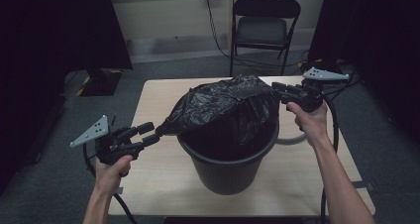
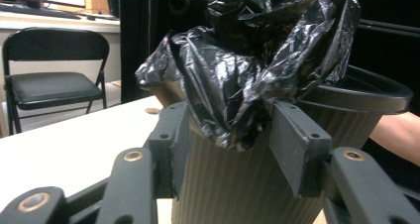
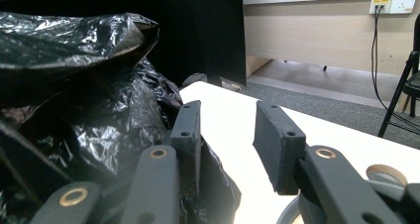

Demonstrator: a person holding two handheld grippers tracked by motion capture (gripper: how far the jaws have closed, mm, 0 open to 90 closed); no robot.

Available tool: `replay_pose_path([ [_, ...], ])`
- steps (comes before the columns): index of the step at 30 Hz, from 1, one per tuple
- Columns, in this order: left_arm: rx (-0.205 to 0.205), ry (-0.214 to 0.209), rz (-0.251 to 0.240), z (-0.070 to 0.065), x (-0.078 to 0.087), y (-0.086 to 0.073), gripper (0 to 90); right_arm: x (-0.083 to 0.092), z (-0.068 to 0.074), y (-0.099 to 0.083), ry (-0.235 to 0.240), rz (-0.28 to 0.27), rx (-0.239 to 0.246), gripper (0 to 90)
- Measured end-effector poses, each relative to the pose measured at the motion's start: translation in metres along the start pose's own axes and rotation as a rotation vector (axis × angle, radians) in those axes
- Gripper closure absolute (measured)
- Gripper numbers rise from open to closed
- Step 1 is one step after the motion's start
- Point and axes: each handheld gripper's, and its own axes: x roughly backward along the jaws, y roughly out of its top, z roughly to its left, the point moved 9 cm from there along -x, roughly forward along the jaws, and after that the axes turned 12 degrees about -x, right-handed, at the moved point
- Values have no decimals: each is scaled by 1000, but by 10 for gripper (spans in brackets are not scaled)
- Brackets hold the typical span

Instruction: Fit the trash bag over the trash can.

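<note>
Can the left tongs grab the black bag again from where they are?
Probably yes. The left tongs stand open right at the corner of the black bag, which hangs over the bin. In the left gripper view the crinkled plastic sits between the pads with nothing in the way.

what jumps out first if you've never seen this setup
A crumpled black bag is draped over the far rim of a dark bin in the middle of the table. The left claw and right claw flank it, both open, at the bag's two ends.
</note>
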Motion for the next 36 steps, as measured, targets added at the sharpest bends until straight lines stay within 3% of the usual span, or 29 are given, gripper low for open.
replay_pose_path([
  [5, 10, 19, 5, 4, 8, -5, 439, -3, -2, 4, -12, -7, 0, 639],
  [11, 35, 51, -51, 21, 14, 4, 632, -6, -3, 13, -26, -16, -2, 626],
  [13, 56, 85, -71, 33, 11, 9, 660, -8, 0, 18, -19, -18, 2, 626],
  [16, 94, 92, -70, 51, -7, 14, 632, -15, 6, 23, -12, -13, 12, 627],
  [19, 117, 66, -41, 58, -33, 17, 532, -23, 12, 26, -5, -3, 20, 635],
  [25, 123, -52, -38, 51, -81, 28, 465, -30, 18, 34, 1, -8, 25, 644],
  [32, 133, -122, -70, 43, -95, 36, 443, -24, 21, 37, -1, -12, 37, 627],
  [36, 112, -147, -40, 36, -99, 35, 470, -22, 22, 39, 0, -16, 44, 618],
])
